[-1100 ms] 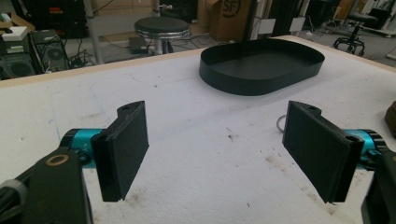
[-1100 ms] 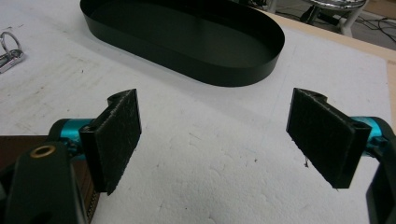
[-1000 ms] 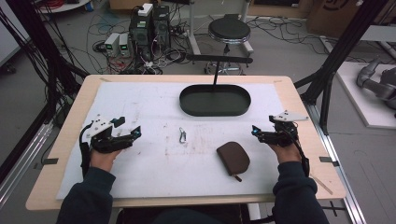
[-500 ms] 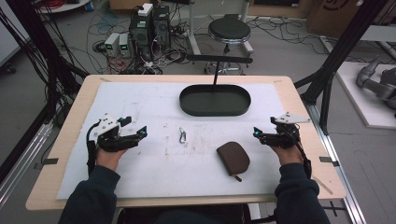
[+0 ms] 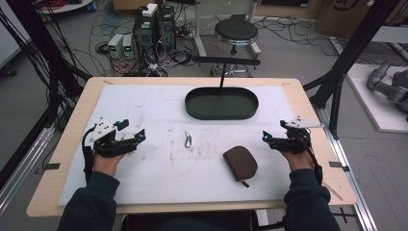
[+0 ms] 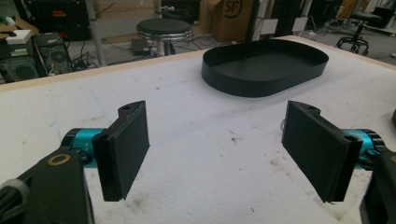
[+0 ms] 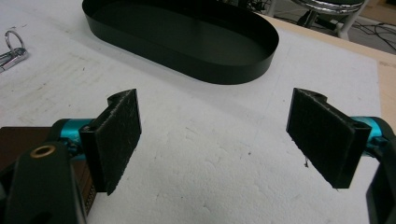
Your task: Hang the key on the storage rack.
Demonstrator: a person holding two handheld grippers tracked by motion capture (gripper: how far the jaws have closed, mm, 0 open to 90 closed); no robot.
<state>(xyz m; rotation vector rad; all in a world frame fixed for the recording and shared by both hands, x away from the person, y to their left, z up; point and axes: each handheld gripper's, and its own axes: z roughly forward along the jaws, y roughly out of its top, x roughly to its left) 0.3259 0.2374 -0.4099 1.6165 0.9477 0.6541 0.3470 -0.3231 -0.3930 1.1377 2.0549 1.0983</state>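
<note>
The person holds both grippers low over the white sheet (image 5: 144,110) on the worktop (image 5: 317,110), one at each side, forearms coming in from the near edge. The left gripper (image 5: 133,135) sits at the left of the sheet with its fingers (image 6: 122,149) spread wide and nothing between them, just bare, scuffed white surface. The right gripper (image 5: 266,138) sits at the right, well apart from the left one; its fingers (image 7: 117,140) are spread wide too and hold nothing.

Between the two hands lie two small things. A brown pouch (image 5: 240,162) lies flat on the sheet, nearer the right gripper and a little closer to the person, with a short pull tab sticking out toward the near edge. In the right gripper view a dark brown corner of it shows low at the left, behind the left finger. A small metal clip (image 5: 187,139) lies toward the middle of the sheet, left of the pouch and apart from it; it looks like a carabiner with a ring, though it is too small to be sure.

Farther back, near the far edge, stands a black oval tray (image 5: 195,108) with nothing in it. Both grippers point roughly toward it.
</note>
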